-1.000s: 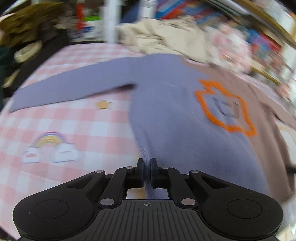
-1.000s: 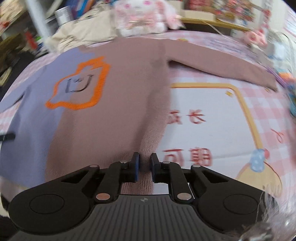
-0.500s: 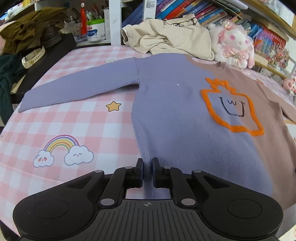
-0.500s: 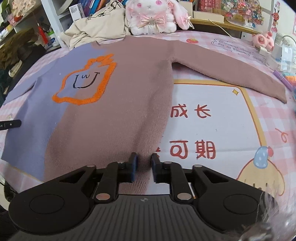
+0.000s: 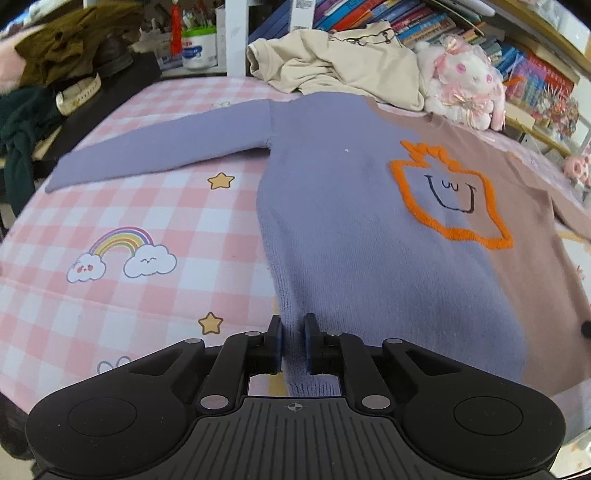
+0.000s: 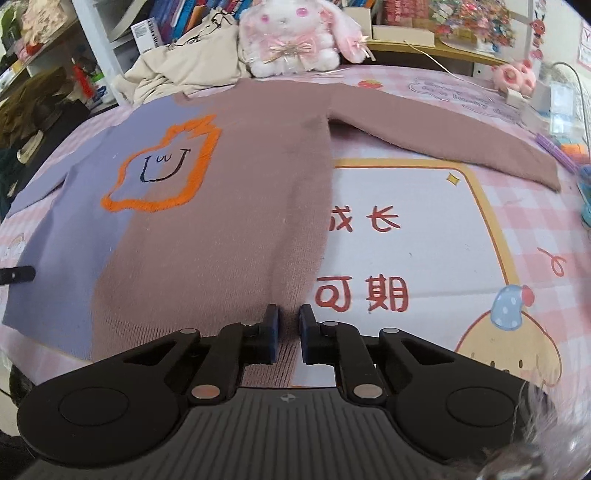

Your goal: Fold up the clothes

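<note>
A sweater, purple (image 5: 351, 221) on its left half and brown (image 6: 221, 221) on its right with an orange-outlined face, lies flat and face up on a pink checked cover (image 5: 129, 206), both sleeves spread out. My left gripper (image 5: 293, 343) is at the purple lower hem corner, its jaws closing with the knit between the pads. My right gripper (image 6: 289, 332) is at the brown lower hem corner, jaws closing tight on the fabric edge. The left gripper's tip (image 6: 16, 275) shows at the far left of the right wrist view.
A cream garment (image 5: 332, 59) and a plush rabbit (image 6: 291, 33) lie just beyond the sweater's collar. Dark clothes (image 5: 55, 48) are piled at the far left. Bookshelves (image 5: 517, 62) run behind. Small toys and a cable (image 6: 517, 77) sit at the right edge.
Both grippers drew back slightly toward the near edge, keeping the hem corners. The motion blur from a second ago is gone, and the sweater lies flatter.
</note>
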Demonstrator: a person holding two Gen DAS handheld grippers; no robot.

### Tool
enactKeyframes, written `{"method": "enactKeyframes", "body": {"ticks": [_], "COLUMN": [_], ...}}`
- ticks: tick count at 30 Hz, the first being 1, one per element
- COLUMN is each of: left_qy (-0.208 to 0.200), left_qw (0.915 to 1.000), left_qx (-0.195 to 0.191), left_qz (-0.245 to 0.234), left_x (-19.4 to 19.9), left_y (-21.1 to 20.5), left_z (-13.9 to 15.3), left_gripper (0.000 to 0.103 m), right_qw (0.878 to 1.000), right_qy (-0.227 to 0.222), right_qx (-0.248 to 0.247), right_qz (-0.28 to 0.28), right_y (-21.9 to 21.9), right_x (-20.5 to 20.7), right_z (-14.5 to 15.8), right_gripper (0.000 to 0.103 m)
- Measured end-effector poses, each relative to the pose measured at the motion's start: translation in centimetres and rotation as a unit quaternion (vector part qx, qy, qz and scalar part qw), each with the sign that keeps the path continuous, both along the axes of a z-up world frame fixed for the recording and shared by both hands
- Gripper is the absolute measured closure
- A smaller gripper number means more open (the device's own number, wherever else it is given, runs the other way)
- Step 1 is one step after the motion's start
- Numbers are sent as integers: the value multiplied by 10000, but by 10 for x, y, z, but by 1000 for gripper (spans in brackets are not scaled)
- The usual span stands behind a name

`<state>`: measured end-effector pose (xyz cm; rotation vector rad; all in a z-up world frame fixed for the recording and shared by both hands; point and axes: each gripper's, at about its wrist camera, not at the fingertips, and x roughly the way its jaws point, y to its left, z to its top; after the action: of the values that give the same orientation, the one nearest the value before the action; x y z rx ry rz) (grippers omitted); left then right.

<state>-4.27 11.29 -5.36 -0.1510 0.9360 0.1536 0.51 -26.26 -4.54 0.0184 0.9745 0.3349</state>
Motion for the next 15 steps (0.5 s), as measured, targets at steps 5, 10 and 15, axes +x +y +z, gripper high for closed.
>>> {"method": "enactKeyframes", "body": {"ticks": [5,10,15], "left_qy": [-94,-160,-278], "left_qw": [9995,9990,9979], "left_qx": [-269,-280,-138], "left_qz": [164,294,573], "left_x": [-4,-6,-12], "left_y": [10,8,2], "left_z": [-2,-2,7], "left_gripper": [93,90,76], "right_qw": [9995,9990,9986], "right_qy": [-64,-194,-297], "right_qx": [-123,-207,-386], "right_qz": [283,335,184], "right_y": [5,7,10], "right_x": [-3,-7,-9], "right_z": [1,-1,2], "right_gripper": [92,90,68]}}
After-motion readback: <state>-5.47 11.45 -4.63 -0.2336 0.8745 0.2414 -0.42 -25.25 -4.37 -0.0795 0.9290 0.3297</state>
